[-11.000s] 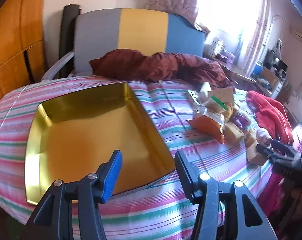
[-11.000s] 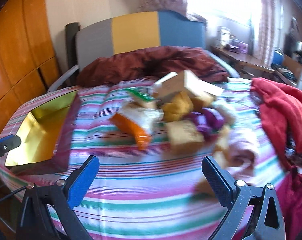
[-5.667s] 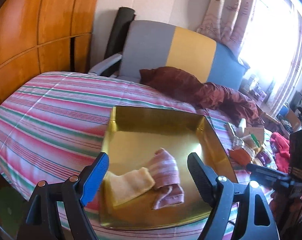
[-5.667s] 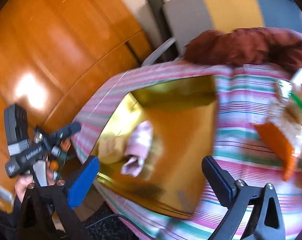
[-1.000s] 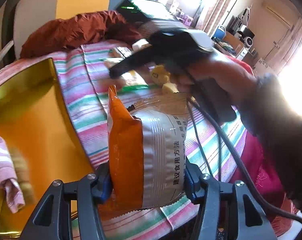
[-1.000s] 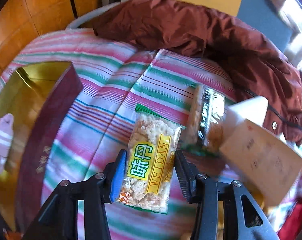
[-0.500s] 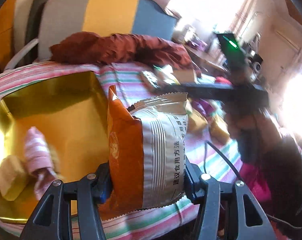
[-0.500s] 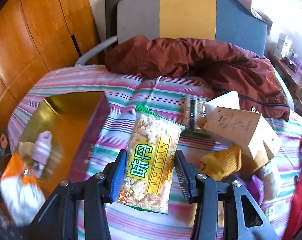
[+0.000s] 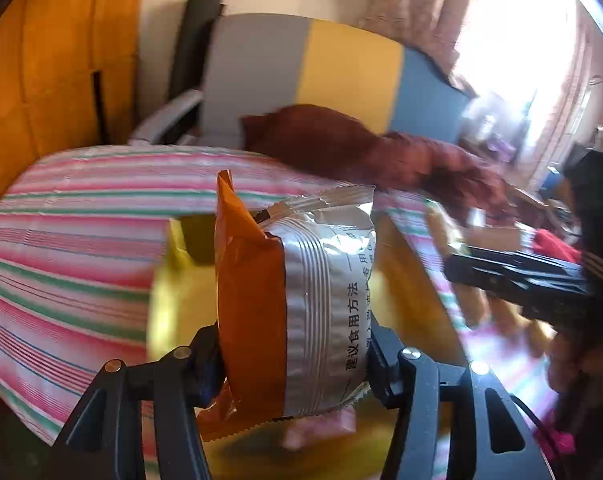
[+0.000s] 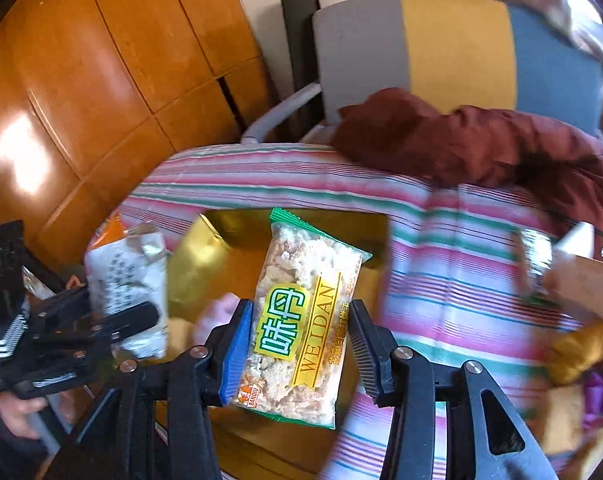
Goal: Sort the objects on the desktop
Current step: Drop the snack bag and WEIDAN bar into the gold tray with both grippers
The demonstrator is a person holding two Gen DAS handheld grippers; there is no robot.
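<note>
Both packets hang over the gold tray on the striped worktop — apparently for dropping in. The left hand-held gripper pinches an orange-and-silver snack packet; the right hand-held gripper clamps a clear rice-cracker packet — both upright, edges gripped.

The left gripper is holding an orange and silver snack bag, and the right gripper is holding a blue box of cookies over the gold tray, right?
Not quite. The left gripper does hold the orange and silver snack bag, but the right gripper holds a clear, green-edged rice cracker packet with a yellow label, not a blue box. The right wrist view shows it pinched between the fingers over the gold tray.
</note>
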